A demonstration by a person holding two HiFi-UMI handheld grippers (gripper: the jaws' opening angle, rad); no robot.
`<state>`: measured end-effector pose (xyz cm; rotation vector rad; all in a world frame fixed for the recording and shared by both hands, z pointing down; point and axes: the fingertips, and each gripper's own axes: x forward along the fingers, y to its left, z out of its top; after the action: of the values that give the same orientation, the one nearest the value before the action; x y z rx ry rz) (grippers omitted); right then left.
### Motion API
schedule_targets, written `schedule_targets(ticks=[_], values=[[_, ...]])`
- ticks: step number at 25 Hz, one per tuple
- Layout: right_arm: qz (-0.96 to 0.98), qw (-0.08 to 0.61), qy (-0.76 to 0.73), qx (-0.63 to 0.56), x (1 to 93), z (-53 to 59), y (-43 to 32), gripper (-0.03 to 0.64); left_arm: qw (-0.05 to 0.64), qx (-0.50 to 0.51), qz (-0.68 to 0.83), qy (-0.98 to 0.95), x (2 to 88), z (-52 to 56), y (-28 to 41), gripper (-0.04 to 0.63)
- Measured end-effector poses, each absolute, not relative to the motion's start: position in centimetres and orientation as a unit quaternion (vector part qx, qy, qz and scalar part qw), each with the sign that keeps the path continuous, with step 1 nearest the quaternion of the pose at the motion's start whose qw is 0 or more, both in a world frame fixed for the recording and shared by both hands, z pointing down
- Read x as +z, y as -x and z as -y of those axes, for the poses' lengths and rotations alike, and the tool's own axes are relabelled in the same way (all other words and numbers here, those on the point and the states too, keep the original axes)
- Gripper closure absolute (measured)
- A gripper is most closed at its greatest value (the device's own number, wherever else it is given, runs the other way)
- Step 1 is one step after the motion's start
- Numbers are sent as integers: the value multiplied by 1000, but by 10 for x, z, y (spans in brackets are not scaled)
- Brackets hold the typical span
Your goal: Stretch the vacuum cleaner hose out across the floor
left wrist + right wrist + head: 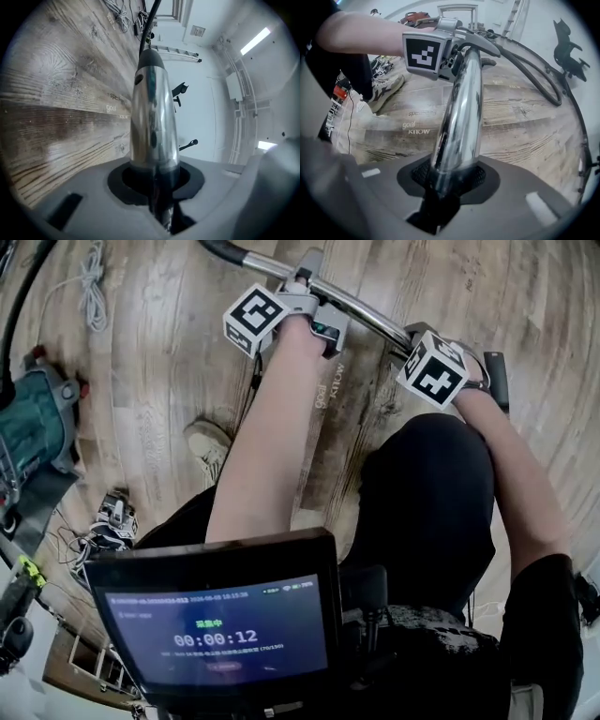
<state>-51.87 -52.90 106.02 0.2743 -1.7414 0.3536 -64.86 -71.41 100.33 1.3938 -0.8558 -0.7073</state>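
Clamping the shiny tube (366, 310) above the floor (169, 381), left gripper (154, 183) and right gripper (447, 180) both pinch slick metal — a hard pull could slide them off, leaving the black hose (533, 75) curled.

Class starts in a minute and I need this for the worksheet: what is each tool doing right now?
Left tool: closed on the chrome vacuum tube.
Right tool: closed on the same tube.

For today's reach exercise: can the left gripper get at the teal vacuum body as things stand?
Probably not: the left gripper is clamped on the chrome tube; the teal vacuum body lies far aside.
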Motion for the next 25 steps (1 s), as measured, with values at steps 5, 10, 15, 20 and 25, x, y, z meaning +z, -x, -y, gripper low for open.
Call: schedule_targets(ticks=[5, 10, 15, 20, 25], values=[[749, 627, -168, 130, 1057, 542, 514, 476, 606, -275, 379, -643, 979, 718, 640, 520], [733, 627, -239, 111, 1044, 568, 503, 546, 601, -237, 361, -673, 946, 723, 620, 525], [730, 628, -251, 100, 1002, 588, 502, 554, 594, -247, 346, -683, 905, 735, 621, 528], [727, 621, -259, 137, 908, 576, 502, 554, 593, -234, 327, -697, 810, 736, 610, 532], [732, 607, -243, 190, 759, 521, 501, 554, 610, -215, 319, -693, 666, 695, 595, 531]])
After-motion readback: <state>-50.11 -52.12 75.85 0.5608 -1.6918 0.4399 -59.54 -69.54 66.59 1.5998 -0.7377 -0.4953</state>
